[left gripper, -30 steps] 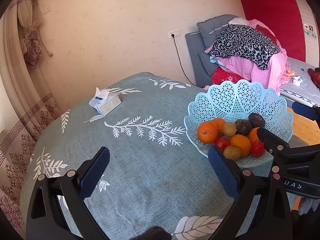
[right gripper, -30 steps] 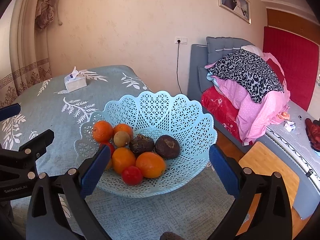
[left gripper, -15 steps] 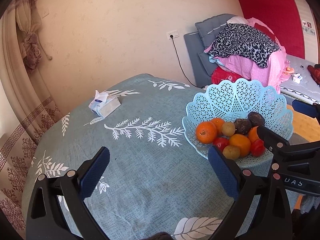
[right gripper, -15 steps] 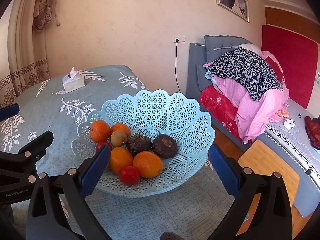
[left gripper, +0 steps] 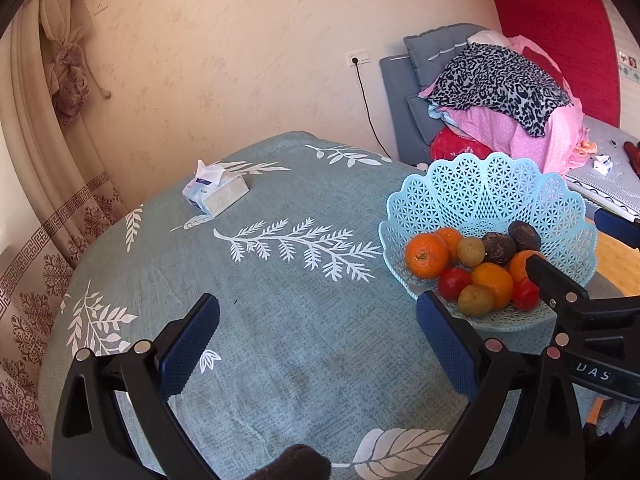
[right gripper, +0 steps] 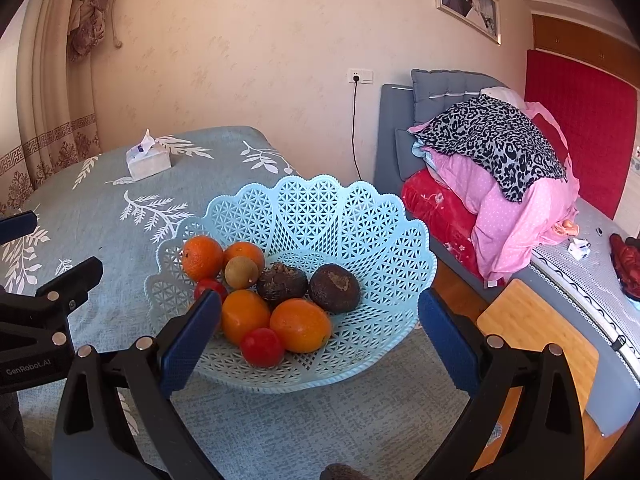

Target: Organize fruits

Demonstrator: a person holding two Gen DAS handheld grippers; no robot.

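A light blue lattice basket (right gripper: 320, 216) stands near the table's right edge and holds several fruits: oranges (right gripper: 202, 258), red tomatoes (right gripper: 262, 346), two dark brown fruits (right gripper: 334, 288) and small tan fruits (right gripper: 240, 272). It also shows in the left wrist view (left gripper: 484, 196). My right gripper (right gripper: 318, 344) is open and empty, its fingers either side of the basket's front. My left gripper (left gripper: 318, 344) is open and empty over the bare tablecloth, left of the basket.
A tissue pack (left gripper: 216, 192) lies at the far side of the teal leaf-print tablecloth (left gripper: 280, 280). A bed with piled clothes (right gripper: 492, 160) stands to the right past the table edge. A curtain (left gripper: 48, 120) hangs at the left.
Both grippers have pulled back and risen slightly, so the basket sits a little farther away in both views. Both stay open and empty.
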